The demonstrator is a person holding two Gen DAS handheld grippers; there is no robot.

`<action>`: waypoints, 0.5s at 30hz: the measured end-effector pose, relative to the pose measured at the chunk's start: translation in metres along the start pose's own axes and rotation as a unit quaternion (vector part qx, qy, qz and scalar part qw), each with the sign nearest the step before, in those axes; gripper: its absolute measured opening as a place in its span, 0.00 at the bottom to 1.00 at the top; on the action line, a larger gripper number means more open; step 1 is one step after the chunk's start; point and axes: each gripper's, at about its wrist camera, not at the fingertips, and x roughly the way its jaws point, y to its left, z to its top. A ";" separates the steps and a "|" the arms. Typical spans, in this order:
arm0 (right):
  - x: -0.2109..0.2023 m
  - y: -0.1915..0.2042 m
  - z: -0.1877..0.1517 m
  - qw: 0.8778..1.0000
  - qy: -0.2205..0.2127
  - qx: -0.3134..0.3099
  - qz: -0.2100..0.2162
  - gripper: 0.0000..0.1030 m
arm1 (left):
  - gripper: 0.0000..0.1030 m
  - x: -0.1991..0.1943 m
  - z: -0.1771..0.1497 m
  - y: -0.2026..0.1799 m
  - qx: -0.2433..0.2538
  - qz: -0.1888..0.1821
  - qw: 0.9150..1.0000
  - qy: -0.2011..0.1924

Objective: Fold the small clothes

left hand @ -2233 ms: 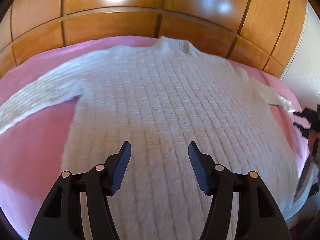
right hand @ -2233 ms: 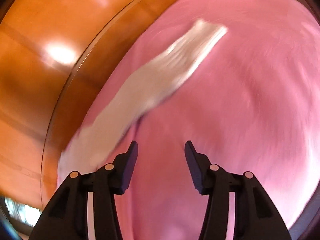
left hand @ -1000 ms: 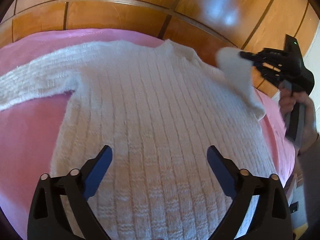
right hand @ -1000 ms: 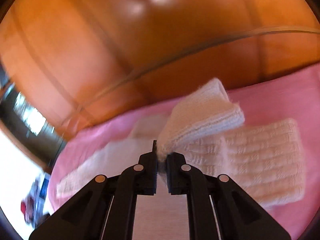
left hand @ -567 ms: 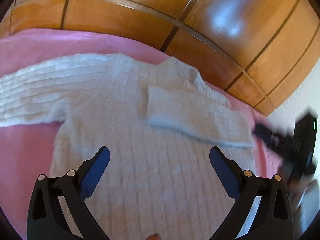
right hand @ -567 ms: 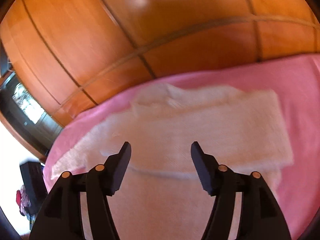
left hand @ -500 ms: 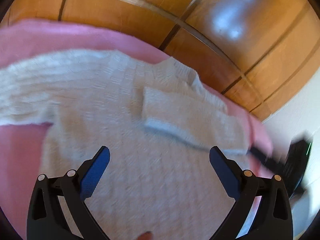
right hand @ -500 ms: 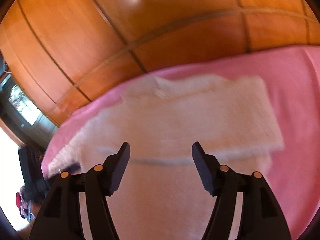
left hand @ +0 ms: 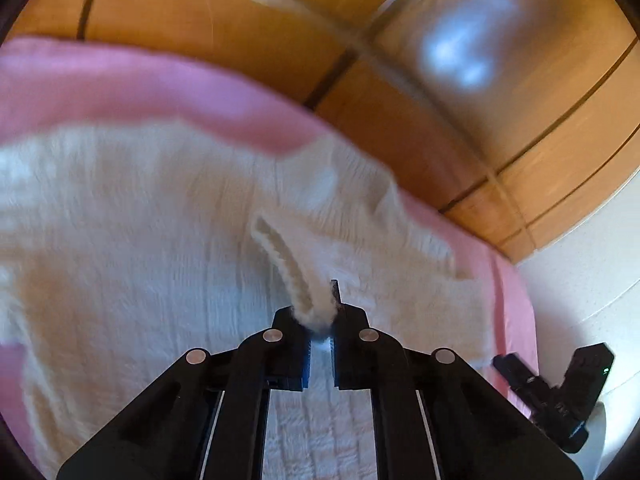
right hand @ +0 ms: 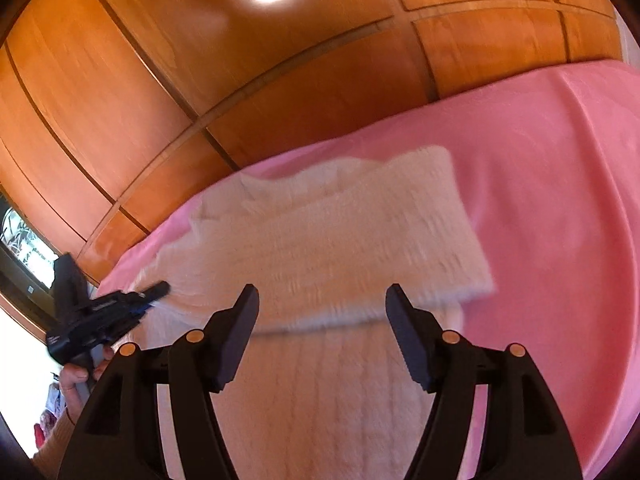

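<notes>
The white sweater [right hand: 320, 360] lies on the pink bed [right hand: 560, 200], the left tool [left hand: 320, 320] pinching its sleeve cuff and the right tool [right hand: 320, 312] spread empty above; the thin pinch could slip and drop the sleeve crooked.

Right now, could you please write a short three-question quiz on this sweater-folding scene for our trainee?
1. True or false: the left gripper is shut on a fold of the white sweater.
2. The right gripper is: A) open above the sweater, B) shut on a sleeve, C) out of view.
3. Fill in: the folded sleeve lies across the sweater's ____.

Key: 1 true; 2 A; 3 body, just below the collar. The sweater rests on a pink blanket.
</notes>
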 end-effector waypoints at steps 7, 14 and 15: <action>0.058 0.012 -0.018 0.997 0.029 -0.031 -0.065 0.67 | 0.21 0.022 -0.003 0.022 0.033 0.088 0.995 0.036; 0.074 0.035 -0.030 0.988 0.042 -0.099 -0.107 0.93 | 0.59 -0.003 -0.021 0.032 0.006 0.073 0.997 -0.008; 0.078 0.040 -0.032 0.986 0.050 -0.113 -0.114 0.98 | 0.66 -0.015 -0.023 0.035 -0.002 0.076 0.997 -0.023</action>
